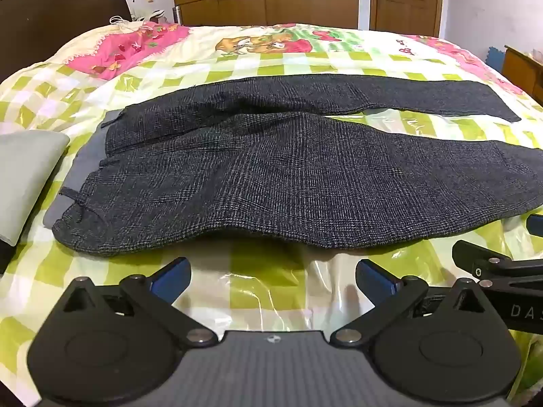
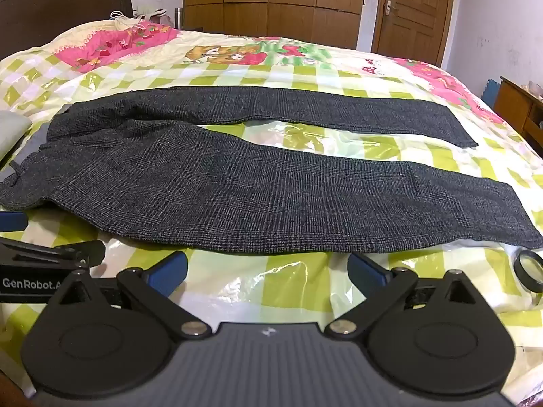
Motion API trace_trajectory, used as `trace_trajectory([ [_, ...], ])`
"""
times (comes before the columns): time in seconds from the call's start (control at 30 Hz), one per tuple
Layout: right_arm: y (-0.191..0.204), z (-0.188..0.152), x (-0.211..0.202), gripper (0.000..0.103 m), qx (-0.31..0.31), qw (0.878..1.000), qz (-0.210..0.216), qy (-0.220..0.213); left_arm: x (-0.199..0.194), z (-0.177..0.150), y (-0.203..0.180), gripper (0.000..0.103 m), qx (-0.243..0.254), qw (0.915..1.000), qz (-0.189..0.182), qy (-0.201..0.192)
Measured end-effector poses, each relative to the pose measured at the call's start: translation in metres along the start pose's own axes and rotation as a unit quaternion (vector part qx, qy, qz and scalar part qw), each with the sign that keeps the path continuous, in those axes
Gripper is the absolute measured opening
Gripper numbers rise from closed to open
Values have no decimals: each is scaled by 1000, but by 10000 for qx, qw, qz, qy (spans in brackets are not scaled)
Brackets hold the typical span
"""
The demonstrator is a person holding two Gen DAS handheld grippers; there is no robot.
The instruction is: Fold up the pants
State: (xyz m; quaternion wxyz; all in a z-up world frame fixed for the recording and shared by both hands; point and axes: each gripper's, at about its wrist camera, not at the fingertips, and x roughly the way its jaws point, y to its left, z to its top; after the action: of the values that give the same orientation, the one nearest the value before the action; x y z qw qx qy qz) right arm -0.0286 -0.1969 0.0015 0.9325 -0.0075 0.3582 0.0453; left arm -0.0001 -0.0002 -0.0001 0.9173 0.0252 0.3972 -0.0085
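Observation:
Dark grey checked pants [image 1: 271, 176] lie flat on the bed, waist to the left, both legs spread apart and running right; they also show in the right wrist view [image 2: 237, 190]. My left gripper [image 1: 273, 279] is open and empty, just short of the near edge of the pants by the seat. My right gripper [image 2: 266, 269] is open and empty, just short of the near leg's edge. Each gripper shows at the side of the other's view: the right one [image 1: 502, 268], the left one [image 2: 51, 254].
The bed has a green checked cover under clear plastic [image 1: 264, 291]. A grey pillow [image 1: 23, 176] lies left of the waistband. A small round lens [image 2: 529, 269] lies at the right near the leg hem. A dark headboard [image 1: 61, 13], wardrobe and door stand behind.

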Motion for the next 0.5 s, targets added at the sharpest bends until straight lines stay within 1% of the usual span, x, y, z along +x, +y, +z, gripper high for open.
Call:
trace_trajectory([
  [0.5, 1, -1, 3, 99, -15, 10000, -13, 11, 2, -2, -1, 103, 43, 10000, -7, -12],
])
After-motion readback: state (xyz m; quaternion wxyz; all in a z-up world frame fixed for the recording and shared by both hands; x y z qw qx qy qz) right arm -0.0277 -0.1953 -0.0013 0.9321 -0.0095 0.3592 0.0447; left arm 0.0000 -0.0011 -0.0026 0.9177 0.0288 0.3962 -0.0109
